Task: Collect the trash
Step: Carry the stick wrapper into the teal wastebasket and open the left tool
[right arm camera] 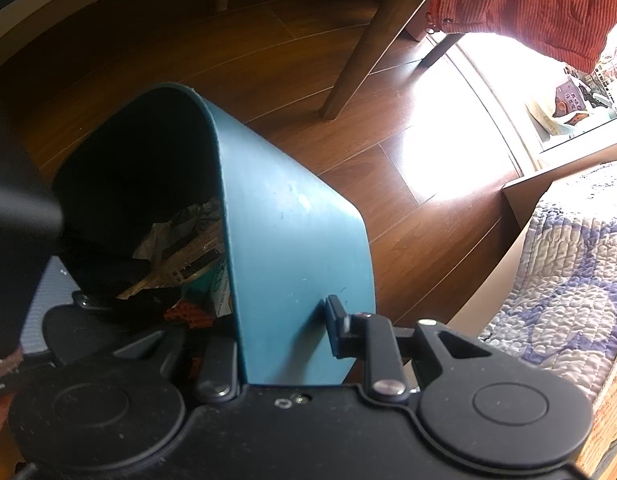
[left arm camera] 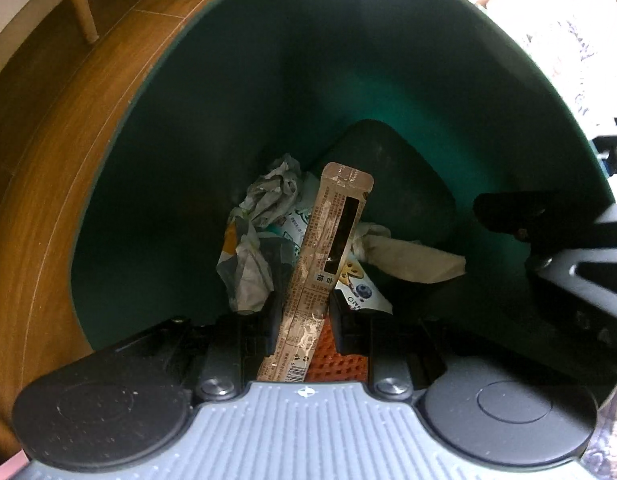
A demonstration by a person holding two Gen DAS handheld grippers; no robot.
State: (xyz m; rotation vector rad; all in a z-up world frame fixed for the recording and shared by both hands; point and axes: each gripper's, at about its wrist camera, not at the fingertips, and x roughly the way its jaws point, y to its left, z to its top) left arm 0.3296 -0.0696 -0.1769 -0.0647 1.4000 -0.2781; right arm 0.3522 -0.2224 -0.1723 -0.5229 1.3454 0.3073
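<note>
Over the mouth of a teal bin [left arm camera: 388, 60], a long tan snack wrapper [left arm camera: 328, 240] printed with small text stood pinched in the left gripper [left arm camera: 302, 320], crumpled wrappers [left arm camera: 264, 200] lay below, and the right gripper [right arm camera: 284, 344] clamped the bin's wall.

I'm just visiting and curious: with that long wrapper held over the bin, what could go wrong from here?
1. The brown stick wrapper is long and tilted; once released it might lean against the green bin wall rather than drop flat.
2. The right gripper clamps only the bin's thin rim; that grip may slip and tip the bin.
</note>
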